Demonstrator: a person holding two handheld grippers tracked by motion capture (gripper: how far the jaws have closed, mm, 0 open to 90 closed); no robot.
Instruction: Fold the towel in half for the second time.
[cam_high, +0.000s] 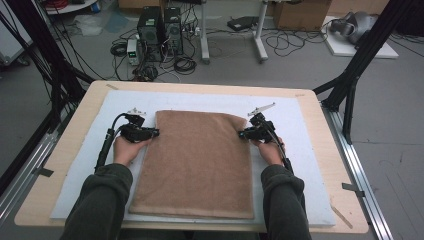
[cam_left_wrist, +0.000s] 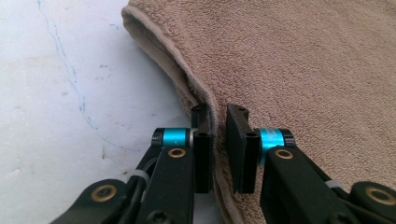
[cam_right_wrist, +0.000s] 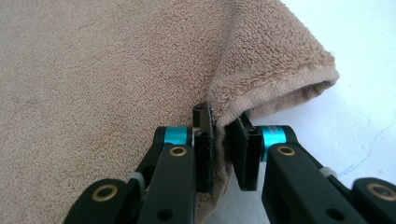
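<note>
Brown towel (cam_high: 197, 162) lies flat on a pale blue-white mat (cam_high: 310, 165), which covers most of a light wooden table (cam_high: 65, 145). The towel sits roughly in the middle of the mat, its long sides running away from the person, its near edge close to the mat's front edge.

Left gripper (cam_high: 155, 133): at the towel's left edge, toward the far corner, pointing inward across the cloth. In the left gripper view (cam_left_wrist: 218, 149) the two black jaws stand nearly together, with the hemmed border of the towel pinched between them. One jaw sits on the mat side of the hem, the other on the towel's upper surface. The edge rises slightly into the grip (a soft ridge running up from the jaws toward the far corner).

Right gripper (cam_high: 242, 134): mirror position at the towel's right edge, also toward the far corner, pointing inward. In the right gripper view (cam_right_wrist: 223, 151) the jaws are closed down on the border, cloth bunched between the pads. Beyond the jaws the edge lifts off the mat into a rolled fold, open at its end.

Both hands rest low on the mat, forearms in dark green sleeves (cam_high: 102, 200) flanking the towel.
</note>
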